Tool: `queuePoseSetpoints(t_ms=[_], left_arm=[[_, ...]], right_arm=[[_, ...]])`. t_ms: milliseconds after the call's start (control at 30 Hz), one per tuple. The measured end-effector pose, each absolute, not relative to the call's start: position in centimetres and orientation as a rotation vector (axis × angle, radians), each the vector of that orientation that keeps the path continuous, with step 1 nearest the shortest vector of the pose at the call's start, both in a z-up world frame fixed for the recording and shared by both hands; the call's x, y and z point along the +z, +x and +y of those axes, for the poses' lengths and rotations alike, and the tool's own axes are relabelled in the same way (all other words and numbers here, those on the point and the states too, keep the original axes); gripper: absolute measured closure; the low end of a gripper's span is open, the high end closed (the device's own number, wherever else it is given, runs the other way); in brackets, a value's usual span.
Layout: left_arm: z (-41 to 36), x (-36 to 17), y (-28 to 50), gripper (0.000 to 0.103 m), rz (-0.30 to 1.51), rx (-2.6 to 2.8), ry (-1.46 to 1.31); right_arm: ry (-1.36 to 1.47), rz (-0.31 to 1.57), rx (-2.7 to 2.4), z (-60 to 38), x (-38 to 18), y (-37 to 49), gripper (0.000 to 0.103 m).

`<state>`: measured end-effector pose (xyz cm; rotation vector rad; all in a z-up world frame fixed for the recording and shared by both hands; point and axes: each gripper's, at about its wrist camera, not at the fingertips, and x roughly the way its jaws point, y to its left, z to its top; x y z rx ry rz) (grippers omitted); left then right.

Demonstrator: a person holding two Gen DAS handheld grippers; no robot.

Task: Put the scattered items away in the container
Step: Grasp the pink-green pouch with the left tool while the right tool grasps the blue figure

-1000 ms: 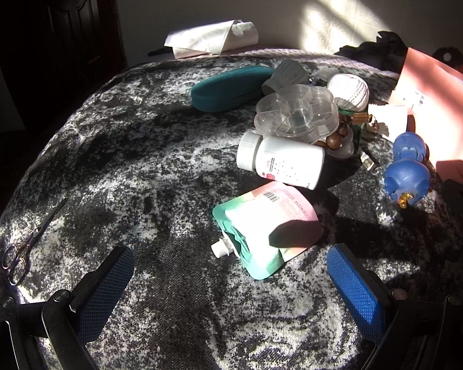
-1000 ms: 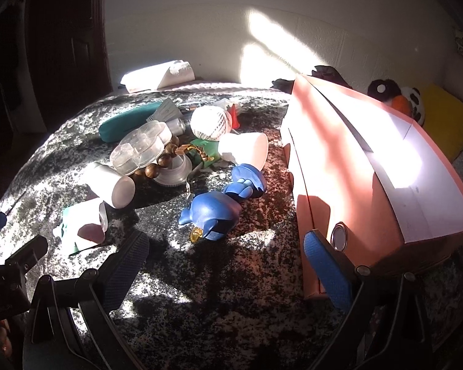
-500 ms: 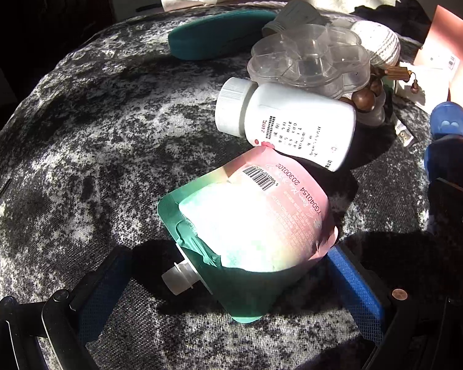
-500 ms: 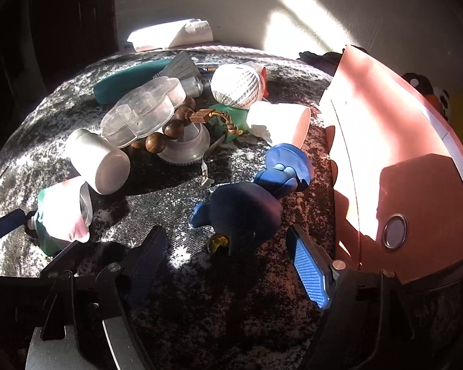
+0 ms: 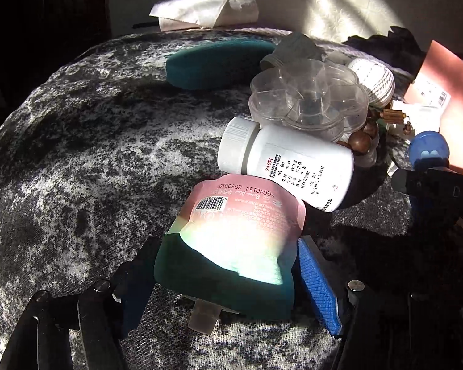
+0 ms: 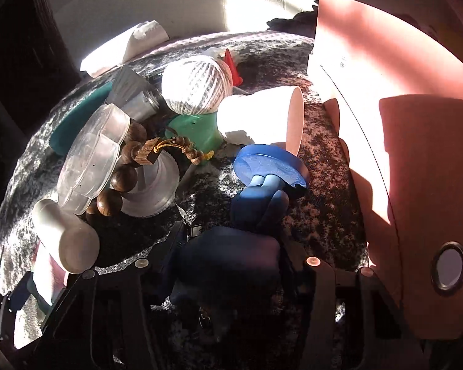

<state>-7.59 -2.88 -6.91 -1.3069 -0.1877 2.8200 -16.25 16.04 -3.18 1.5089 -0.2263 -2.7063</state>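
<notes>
- Left wrist view: my left gripper (image 5: 222,280) has just been closing, and its blue pads now sit against both sides of the spouted pouch (image 5: 231,246), pinching it near its dark green bottom edge.
- Just ahead of the pouch a white pill bottle (image 5: 285,166) lies on its side, with a clear flower-shaped organiser (image 5: 308,98) leaning over it and a teal case (image 5: 216,63) further ahead.
- Everything lies on a mottled black-and-white cloth (image 5: 92,154), half in hard sunlight, half in shadow; beyond its far edge are a folded white cloth (image 5: 203,10) and a pale wall.
- Right wrist view: my right gripper (image 6: 228,252) has just been closing too; its jaws stand on either side of the blue toy (image 6: 231,259), but shadow hides whether the pads press it.
- The pink container (image 6: 401,123) rises to the right of that gripper, sunlit, a dark shadow across its side.
- Ahead lie a white cup (image 6: 259,117) on its side, a ball of twine (image 6: 197,84) and wooden beads (image 6: 123,178).
</notes>
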Motion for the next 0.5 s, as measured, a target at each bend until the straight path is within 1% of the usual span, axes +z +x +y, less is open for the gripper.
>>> queuePoseSetpoints(t_ms=[33, 267, 500], left_arm=[[-2.9, -6.4, -7.3, 0.038, -0.18, 2.826, -1.283], [-3.1, -3.1, -5.2, 0.039, -0.137, 2.876, -1.121], [-4.3, 0.7, -3.0, 0.039, -0.151, 2.928, -0.999]], right_arm=[[1.499, -0.231, -2.679, 15.6, -2.9, -15.9, 0.046], [1.386, -0.152, -2.615, 12.3, -0.2, -12.3, 0.046], [1.133, -0.04, -2.733, 11.6, 5.7, -7.9, 0.046]])
